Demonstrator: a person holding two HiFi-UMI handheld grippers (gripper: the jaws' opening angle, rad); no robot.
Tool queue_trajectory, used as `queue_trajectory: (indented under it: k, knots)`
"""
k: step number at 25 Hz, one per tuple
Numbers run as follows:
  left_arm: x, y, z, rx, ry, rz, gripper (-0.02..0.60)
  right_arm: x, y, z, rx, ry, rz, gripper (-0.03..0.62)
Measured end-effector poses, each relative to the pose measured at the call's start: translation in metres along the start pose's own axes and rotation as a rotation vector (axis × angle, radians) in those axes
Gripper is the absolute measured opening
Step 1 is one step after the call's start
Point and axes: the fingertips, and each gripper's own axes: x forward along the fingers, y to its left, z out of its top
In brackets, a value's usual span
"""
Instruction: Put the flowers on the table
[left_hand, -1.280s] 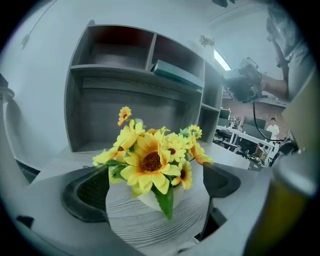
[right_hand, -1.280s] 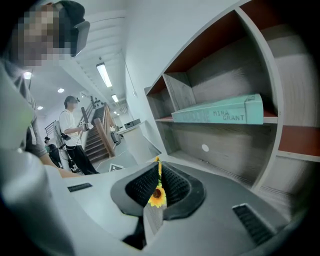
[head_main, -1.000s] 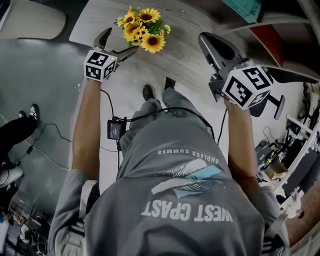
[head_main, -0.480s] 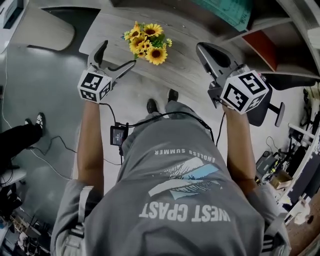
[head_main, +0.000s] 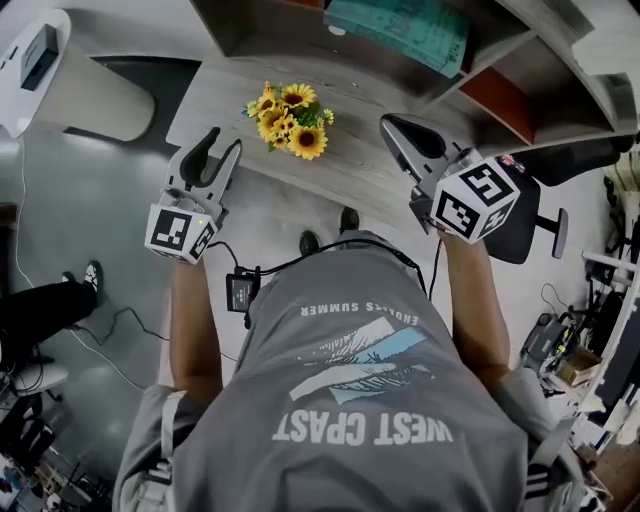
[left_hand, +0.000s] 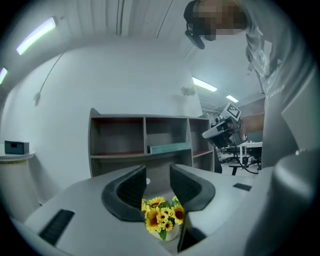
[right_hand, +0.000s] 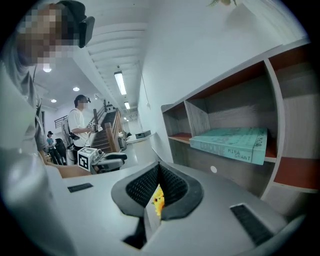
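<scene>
A bunch of yellow sunflowers (head_main: 288, 118) in a small white pot stands on the grey wooden table (head_main: 365, 172). My left gripper (head_main: 217, 153) is open and empty, drawn back off the table's near edge to the lower left of the flowers. In the left gripper view the flowers (left_hand: 161, 219) stand beyond the narrow gap of the left gripper (left_hand: 158, 184), untouched. My right gripper (head_main: 402, 133) hovers over the table's right part, jaws together. In the right gripper view a sliver of the flowers (right_hand: 158, 200) shows below the right gripper (right_hand: 159, 176).
A grey shelf unit (head_main: 480, 60) stands at the back of the table with a teal book (head_main: 400, 26) on it. A white rounded stand (head_main: 75, 92) is at the left, a dark office chair (head_main: 560, 165) at the right. Another person (right_hand: 79, 131) stands far off.
My left gripper has pulled back from the flowers and its jaws have narrowed. The flowers stay standing on the table. The right gripper has shifted only slightly.
</scene>
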Motion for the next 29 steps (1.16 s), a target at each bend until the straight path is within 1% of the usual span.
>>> queue_trajectory:
  k: [5, 8, 11, 14, 18, 20, 23, 29]
  knots:
    - [-0.016, -0.007, 0.028, 0.027, -0.047, 0.047, 0.053, -0.01, 0.006, 0.0, -0.069, 0.01, -0.014, 0.026]
    - [-0.025, -0.015, 0.046, 0.014, -0.089, 0.069, 0.017, -0.02, 0.01, 0.002, -0.093, 0.01, -0.014, 0.025]
    - [-0.027, -0.026, 0.054, -0.005, -0.12, 0.061, 0.015, -0.026, 0.011, 0.0, -0.1, -0.001, -0.012, 0.025]
    - [-0.033, -0.038, 0.061, -0.009, -0.127, 0.04, 0.015, -0.031, 0.015, -0.002, -0.094, -0.001, -0.013, 0.025]
    - [-0.029, -0.049, 0.062, -0.015, -0.096, 0.01, 0.015, -0.032, 0.01, -0.004, -0.072, 0.017, -0.005, 0.025]
    - [-0.022, -0.053, 0.049, -0.022, -0.075, -0.005, 0.015, -0.028, 0.003, -0.014, -0.062, 0.029, -0.003, 0.025]
    - [-0.019, -0.061, 0.035, -0.031, -0.069, -0.022, 0.015, -0.027, 0.0, -0.025, -0.065, 0.035, -0.007, 0.025]
    - [-0.022, -0.101, 0.056, -0.073, -0.066, -0.06, 0.015, -0.058, 0.01, -0.016, -0.061, 0.043, 0.005, 0.025]
